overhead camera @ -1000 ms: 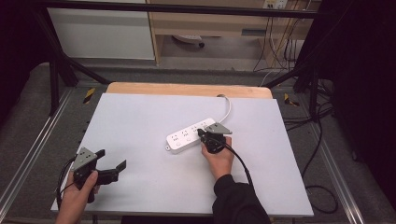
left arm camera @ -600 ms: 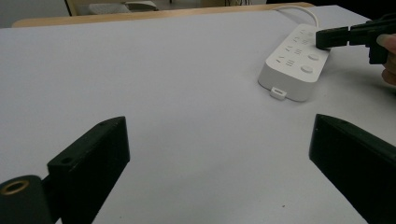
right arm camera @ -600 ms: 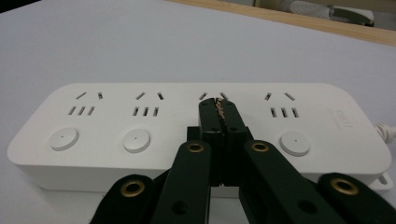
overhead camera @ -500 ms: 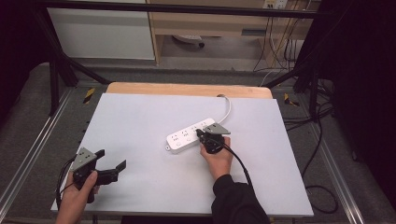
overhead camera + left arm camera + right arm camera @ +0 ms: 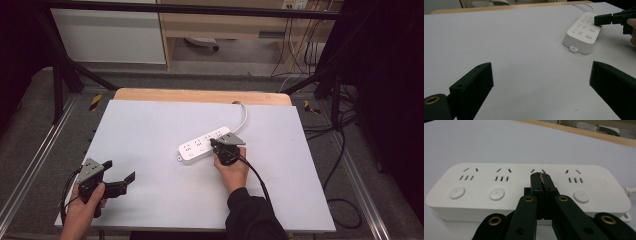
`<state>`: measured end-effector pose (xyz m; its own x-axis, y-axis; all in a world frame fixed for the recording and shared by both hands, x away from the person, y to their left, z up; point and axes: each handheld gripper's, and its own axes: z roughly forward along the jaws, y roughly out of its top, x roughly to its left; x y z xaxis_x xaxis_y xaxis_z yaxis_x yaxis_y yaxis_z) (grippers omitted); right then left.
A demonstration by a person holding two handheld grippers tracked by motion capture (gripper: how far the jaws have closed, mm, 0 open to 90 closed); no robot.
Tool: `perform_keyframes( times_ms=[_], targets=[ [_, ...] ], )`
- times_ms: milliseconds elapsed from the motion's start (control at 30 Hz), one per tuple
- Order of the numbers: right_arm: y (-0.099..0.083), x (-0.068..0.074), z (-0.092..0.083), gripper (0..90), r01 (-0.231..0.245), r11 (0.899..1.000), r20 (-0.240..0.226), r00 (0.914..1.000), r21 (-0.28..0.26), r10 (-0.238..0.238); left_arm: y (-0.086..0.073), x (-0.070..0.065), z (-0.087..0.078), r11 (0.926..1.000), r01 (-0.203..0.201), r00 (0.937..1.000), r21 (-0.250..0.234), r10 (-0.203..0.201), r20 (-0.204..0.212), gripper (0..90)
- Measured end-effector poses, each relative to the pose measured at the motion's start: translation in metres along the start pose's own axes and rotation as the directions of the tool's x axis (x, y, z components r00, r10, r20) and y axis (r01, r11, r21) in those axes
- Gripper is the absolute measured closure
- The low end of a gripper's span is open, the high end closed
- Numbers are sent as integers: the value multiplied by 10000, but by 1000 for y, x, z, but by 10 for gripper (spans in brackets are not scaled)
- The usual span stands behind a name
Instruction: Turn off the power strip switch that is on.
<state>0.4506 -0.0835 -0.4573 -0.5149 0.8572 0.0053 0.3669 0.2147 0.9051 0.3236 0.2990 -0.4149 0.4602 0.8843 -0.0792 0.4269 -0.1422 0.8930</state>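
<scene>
Grey carpet floor (image 5: pixel 30 135) around the counter (image 5: pixel 200 95); beyond it white cabinet (image 5: pixel 107 35), wooden shelf (image 5: pixel 225 25), dangling cables (image 5: pixel 300 55).

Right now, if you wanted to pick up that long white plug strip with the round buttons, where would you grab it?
Probably across the narrow width of the long white plastic power strip, near its free end away from the white cord. It lies flat, so I would come straight down from above, one finger on each long side. The open left gripper looks wide enough; the right gripper is shut, its tips over the sockets.
</scene>
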Motion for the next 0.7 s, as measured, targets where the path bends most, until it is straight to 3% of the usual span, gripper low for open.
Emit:
perform_keyframes(
  times_ms=[700],
  targets=[
    [0,1,0,900,157,9999,-8,9999,11,-157,0,1,0,10000,44,10000,-8,-44,-45,50]
  ],
)
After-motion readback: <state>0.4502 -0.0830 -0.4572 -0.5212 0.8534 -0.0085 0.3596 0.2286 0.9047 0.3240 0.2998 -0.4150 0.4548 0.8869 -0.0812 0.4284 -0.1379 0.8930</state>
